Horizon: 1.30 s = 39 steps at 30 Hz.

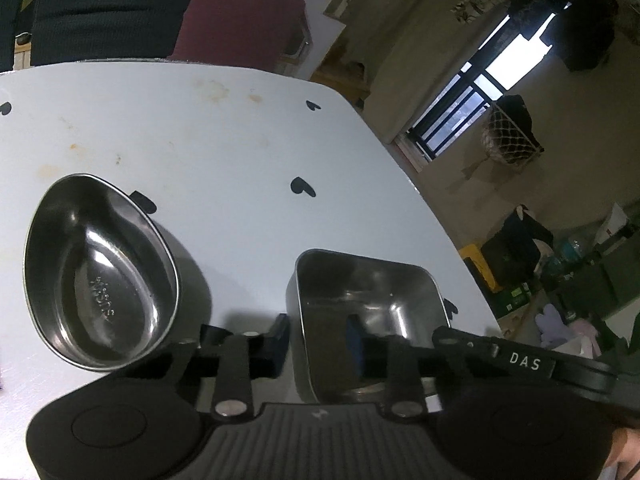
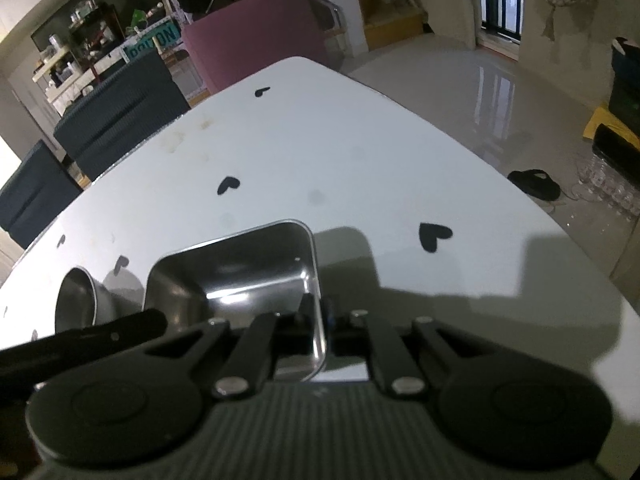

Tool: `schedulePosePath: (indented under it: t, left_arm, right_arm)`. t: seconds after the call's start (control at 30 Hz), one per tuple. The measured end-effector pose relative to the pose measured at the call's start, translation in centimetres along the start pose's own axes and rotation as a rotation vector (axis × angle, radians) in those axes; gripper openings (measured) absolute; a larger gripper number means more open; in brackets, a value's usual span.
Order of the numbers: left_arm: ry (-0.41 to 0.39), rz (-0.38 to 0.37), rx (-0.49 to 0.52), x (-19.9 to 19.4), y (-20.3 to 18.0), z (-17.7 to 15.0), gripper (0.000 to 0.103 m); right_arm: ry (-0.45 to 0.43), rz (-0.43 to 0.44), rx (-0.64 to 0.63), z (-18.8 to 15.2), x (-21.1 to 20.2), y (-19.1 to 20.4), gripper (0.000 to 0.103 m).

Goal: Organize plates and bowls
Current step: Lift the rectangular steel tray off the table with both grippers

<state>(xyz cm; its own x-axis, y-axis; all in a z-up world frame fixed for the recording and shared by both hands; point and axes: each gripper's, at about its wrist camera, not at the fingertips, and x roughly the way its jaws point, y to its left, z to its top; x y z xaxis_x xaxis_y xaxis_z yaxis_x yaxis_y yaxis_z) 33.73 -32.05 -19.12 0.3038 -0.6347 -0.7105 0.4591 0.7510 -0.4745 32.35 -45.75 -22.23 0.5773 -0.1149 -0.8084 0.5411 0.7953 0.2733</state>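
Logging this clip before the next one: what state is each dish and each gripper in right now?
Square steel dish: upright, empty, its walls gripped on two sides.
Oval steel bowl: upright, empty, on the table, untouched.
Left gripper: jaws astride the square dish's left wall, one finger inside.
Right gripper: jaws closed on the square dish's right wall.
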Motion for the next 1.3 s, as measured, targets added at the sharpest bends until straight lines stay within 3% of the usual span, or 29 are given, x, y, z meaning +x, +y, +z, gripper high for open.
schedulePosePath:
  t: [0.13, 0.23, 0.33, 0.6, 0.73, 0.93, 1.3]
  left_arm:
    - [0.014, 0.017, -0.001, 0.2, 0.3, -0.2, 0.022]
    - [0.021, 0.03, 0.002, 0.3, 0.5, -0.2, 0.016]
    - [0.026, 0.038, 0.01, 0.4, 0.5, -0.3, 0.01]
    - [0.037, 0.057, 0.014, 0.3, 0.6, -0.5, 0.008]
    - [0.042, 0.062, 0.029, -0.6, 0.3, -0.7, 0.008]
    - [-0.021, 0.052, 0.031, -4.3, 0.2, -0.2, 0.008]
    - [-0.169, 0.096, 0.034, -14.6, 0.8, -1.0, 0.008]
  right_arm:
    - [-0.021, 0.002, -0.019, -0.1, -0.2, -0.4, 0.012]
    - [-0.034, 0.006, -0.01, -0.1, -0.1, -0.7, 0.02]
    - [-0.028, 0.021, -0.028, 0.0, -0.1, -0.5, 0.022]
    - [0.054, -0.014, -0.099, 0.2, -0.2, 0.0, 0.005]
    - [0.054, -0.006, -0.089, 0.5, -0.7, 0.1, 0.003]
    - [0.0, 0.02, -0.115, 0.0, -3.6, 1.2, 0.003]
    - [-0.098, 0.137, -0.171, -1.8, -9.8, 5.4, 0.003]
